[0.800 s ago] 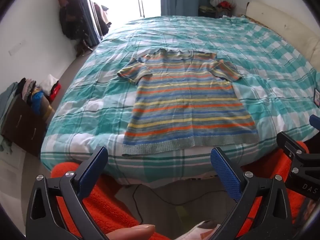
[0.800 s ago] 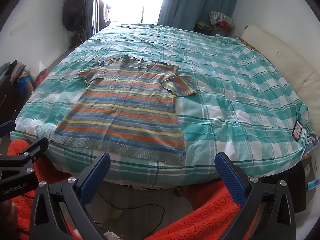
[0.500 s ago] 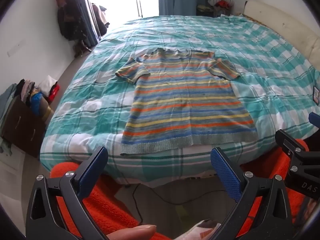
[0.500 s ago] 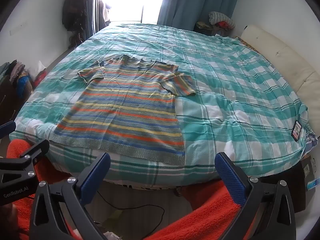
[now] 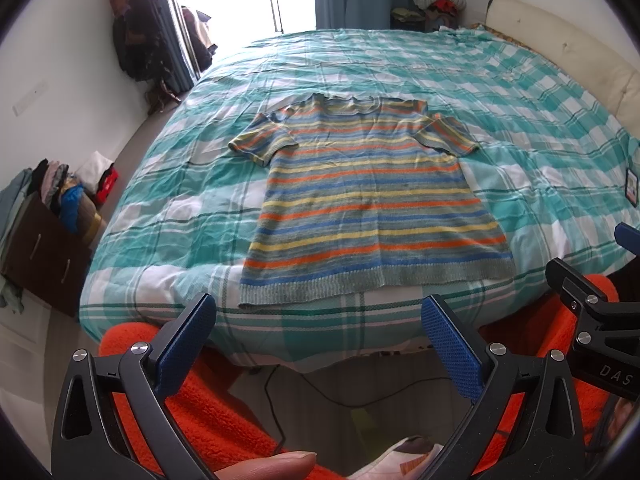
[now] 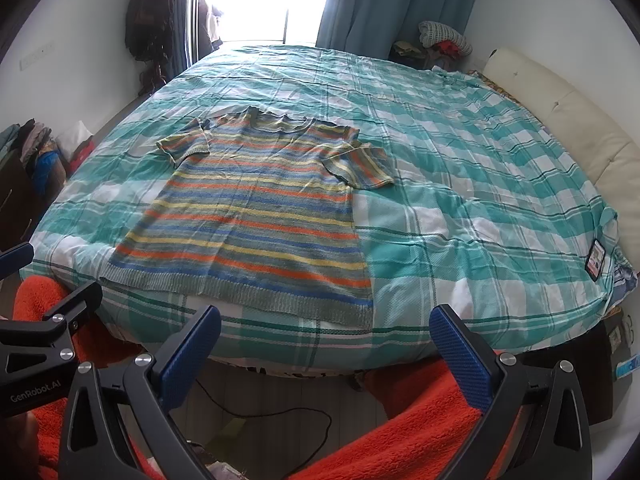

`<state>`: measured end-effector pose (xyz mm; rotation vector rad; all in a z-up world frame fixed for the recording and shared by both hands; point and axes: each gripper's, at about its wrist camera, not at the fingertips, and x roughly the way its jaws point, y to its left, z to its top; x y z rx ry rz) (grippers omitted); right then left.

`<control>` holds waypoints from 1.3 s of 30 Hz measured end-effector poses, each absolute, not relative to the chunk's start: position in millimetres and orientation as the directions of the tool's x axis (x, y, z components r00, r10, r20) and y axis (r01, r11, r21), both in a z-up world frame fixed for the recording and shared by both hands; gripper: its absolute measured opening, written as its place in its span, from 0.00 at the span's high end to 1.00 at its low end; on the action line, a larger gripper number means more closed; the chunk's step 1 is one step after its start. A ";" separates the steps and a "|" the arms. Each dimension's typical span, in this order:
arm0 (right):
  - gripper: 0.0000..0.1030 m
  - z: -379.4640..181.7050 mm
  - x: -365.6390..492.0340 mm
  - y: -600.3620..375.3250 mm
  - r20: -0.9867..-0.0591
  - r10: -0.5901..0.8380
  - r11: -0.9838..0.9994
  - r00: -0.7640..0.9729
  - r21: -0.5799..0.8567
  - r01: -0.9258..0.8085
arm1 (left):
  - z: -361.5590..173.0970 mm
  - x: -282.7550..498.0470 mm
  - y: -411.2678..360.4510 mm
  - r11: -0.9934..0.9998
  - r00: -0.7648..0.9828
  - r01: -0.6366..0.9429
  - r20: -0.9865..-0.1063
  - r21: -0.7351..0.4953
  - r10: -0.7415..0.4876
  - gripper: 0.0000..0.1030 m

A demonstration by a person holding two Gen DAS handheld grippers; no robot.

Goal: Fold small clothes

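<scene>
Item one: short-sleeved knitted T-shirt in orange, yellow, blue and grey stripes (image 5: 372, 200) (image 6: 260, 216), spread flat on the bed covered in a teal-and-white checked sheet (image 5: 520, 92) (image 6: 480, 160), hem at the near edge, neckline away from me, both sleeves out.

Item two: my left gripper (image 5: 318, 344), blue-padded jaws released wide, short of the bed edge, grasping nothing.

Item three: my right gripper (image 6: 324, 350), jaws likewise released, empty, off the bed.

Item four: orange fleece fabric (image 5: 216, 412) (image 6: 400, 432) below both grippers.
</scene>
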<state>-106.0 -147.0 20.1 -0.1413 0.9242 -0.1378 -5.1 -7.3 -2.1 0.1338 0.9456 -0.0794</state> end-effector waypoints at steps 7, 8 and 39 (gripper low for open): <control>0.00 12.3 -107.9 -144.8 -0.786 -0.177 0.982 0.593 -0.179 0.057 | -5.7 -5.7 -7.0 0.988 0.580 0.129 -0.814 0.080 -0.010 0.01; 0.00 12.1 -108.0 -144.6 -0.786 -0.177 0.982 0.592 -0.178 0.056 | -6.2 -5.7 -7.0 0.988 0.580 0.130 -0.815 0.080 -0.010 0.01; 0.00 9.6 -106.7 -143.8 -0.791 -0.172 0.983 0.587 -0.174 0.054 | -6.5 -5.5 -7.7 0.988 0.578 0.129 -0.816 0.081 -0.009 0.01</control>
